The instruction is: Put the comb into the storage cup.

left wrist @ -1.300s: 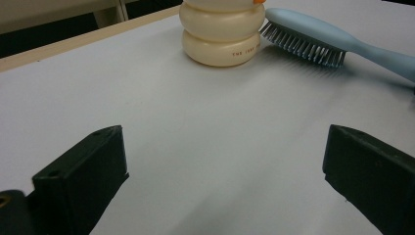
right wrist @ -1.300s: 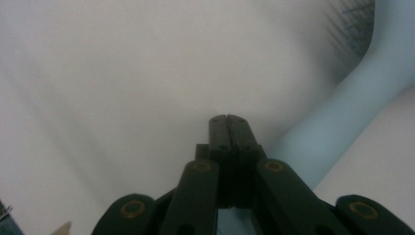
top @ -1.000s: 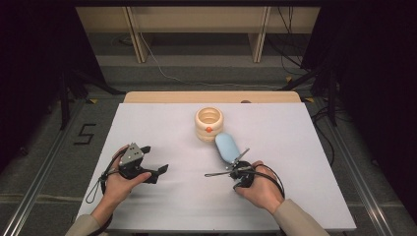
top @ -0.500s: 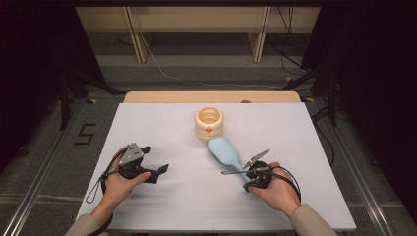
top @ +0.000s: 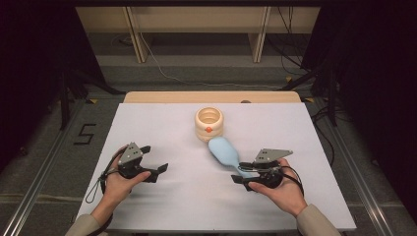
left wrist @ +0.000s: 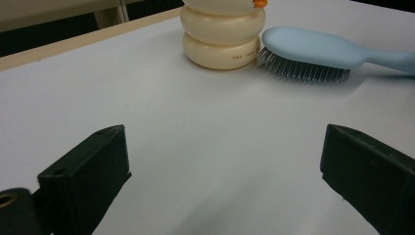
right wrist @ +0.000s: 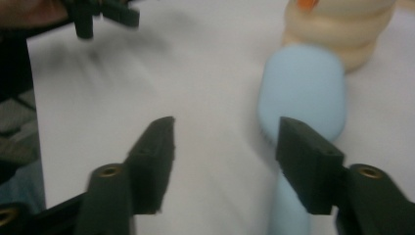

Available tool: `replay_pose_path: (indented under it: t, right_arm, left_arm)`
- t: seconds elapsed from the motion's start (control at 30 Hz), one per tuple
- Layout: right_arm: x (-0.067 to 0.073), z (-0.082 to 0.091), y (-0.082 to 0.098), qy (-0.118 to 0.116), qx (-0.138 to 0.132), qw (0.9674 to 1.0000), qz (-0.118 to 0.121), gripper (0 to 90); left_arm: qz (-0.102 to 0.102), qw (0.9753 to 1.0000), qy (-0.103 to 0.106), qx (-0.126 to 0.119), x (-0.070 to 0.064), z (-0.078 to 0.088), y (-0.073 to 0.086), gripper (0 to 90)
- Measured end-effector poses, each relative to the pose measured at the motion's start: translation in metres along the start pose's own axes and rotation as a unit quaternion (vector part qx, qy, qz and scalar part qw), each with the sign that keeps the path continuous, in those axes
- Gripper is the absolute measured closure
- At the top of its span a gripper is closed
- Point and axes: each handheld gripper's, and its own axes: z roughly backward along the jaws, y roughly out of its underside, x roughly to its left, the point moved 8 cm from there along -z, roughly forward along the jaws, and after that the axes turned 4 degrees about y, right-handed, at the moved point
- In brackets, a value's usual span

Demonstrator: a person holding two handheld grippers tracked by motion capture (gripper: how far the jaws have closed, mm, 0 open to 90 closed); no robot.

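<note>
A light blue hairbrush lies bristles down on the white table, its head just in front of a cream ribbed jar with an orange dot. My right gripper sits at the end of the brush handle. Its jaws have just been opening and now stand open. In the right gripper view the gripper has bare table between its jaws, and the hairbrush runs under the right jaw. My left gripper rests at the left, wide open and empty. Its own view shows the gripper, the jar and the hairbrush.
A wooden strip borders the table's far edge. Beyond it stand shelf legs and cables on the floor. Dark stands flank both sides of the table.
The right gripper pulled the brush handle to the right, swinging the brush, then let go of it and opened. The left hand kept still.
</note>
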Motion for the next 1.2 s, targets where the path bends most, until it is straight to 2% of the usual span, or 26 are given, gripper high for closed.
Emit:
replay_pose_path:
  t: [0.07, 0.1, 0.13, 0.23, 0.3, 0.33, 0.37, 0.4, 0.43, 0.47, 0.5, 0.57, 0.8, 0.9, 1.03, 1.2]
  right_arm:
    - [-0.005, 0.006, -0.007, 0.007, -0.042, 0.9991, -0.005, 34.6]
    - [-0.005, 0.006, -0.007, 0.007, -0.042, 0.9991, -0.005, 34.6]
    - [-0.013, 0.012, -0.013, 0.024, -0.079, 0.9964, -0.017, 31.1]
    - [-0.024, 0.022, -0.019, 0.055, -0.119, 0.9910, -0.026, 25.1]
    - [-0.031, 0.027, -0.022, 0.070, -0.140, 0.9872, -0.031, 20.3]
    - [-0.031, 0.027, -0.022, 0.070, -0.140, 0.9872, -0.031, 20.3]
    - [-0.036, 0.032, -0.023, 0.080, -0.150, 0.9851, -0.025, 15.8]
    - [-0.036, 0.032, -0.023, 0.080, -0.150, 0.9851, -0.025, 15.8]
    - [-0.040, 0.036, -0.024, 0.095, -0.160, 0.9823, -0.021, 15.5]
    - [-0.040, 0.036, -0.024, 0.095, -0.160, 0.9823, -0.021, 15.5]
    - [-0.044, 0.040, -0.025, 0.107, -0.165, 0.9803, -0.022, 15.0]
    - [-0.047, 0.042, -0.026, 0.119, -0.169, 0.9782, -0.020, 14.9]
    - [-0.049, 0.045, -0.029, 0.125, -0.172, 0.9771, -0.016, 13.5]
    - [-0.049, 0.047, -0.033, 0.132, -0.176, 0.9753, -0.011, 14.2]
    - [-0.049, 0.048, -0.036, 0.133, -0.179, 0.9748, -0.011, 14.3]
    - [-0.050, 0.047, -0.037, 0.135, -0.171, 0.9760, -0.009, 14.2]
  left_arm:
    - [0.000, 1.0000, 0.000, -0.001, 0.000, 0.000, 0.000, 3.3]
    - [0.000, 1.0000, 0.000, -0.001, 0.000, 0.000, 0.000, 3.1]
    - [0.000, 1.0000, -0.001, -0.002, 0.000, 0.000, -0.001, 2.9]
    - [0.001, 1.0000, -0.001, -0.002, 0.000, 0.000, -0.001, 2.3]
    - [0.001, 1.0000, -0.002, -0.003, 0.000, 0.000, -0.001, 1.8]
    - [0.001, 1.0000, -0.001, -0.002, 0.000, 0.000, -0.001, 1.8]
    - [0.000, 1.0000, -0.001, -0.003, 0.000, 0.000, -0.001, 1.5]
    - [-0.001, 1.0000, -0.001, -0.003, 0.000, 0.000, -0.002, 1.5]
    - [-0.002, 1.0000, -0.001, -0.003, 0.000, 0.000, -0.002, 1.4]
    - [-0.002, 1.0000, -0.001, -0.003, 0.000, 0.000, -0.002, 1.2]
    - [-0.004, 1.0000, 0.000, -0.002, -0.001, 0.001, -0.002, 0.9]
    - [-0.004, 1.0000, 0.001, -0.003, -0.001, 0.001, -0.002, 0.7]
    - [-0.006, 1.0000, 0.003, -0.003, -0.002, 0.002, -0.003, 0.0]
    - [-0.007, 1.0000, 0.002, -0.004, -0.002, 0.002, -0.003, 0.0]
    - [-0.008, 1.0000, 0.001, -0.003, -0.002, 0.002, -0.002, 0.0]
    - [-0.008, 1.0000, 0.001, -0.003, -0.001, 0.002, -0.002, 0.0]
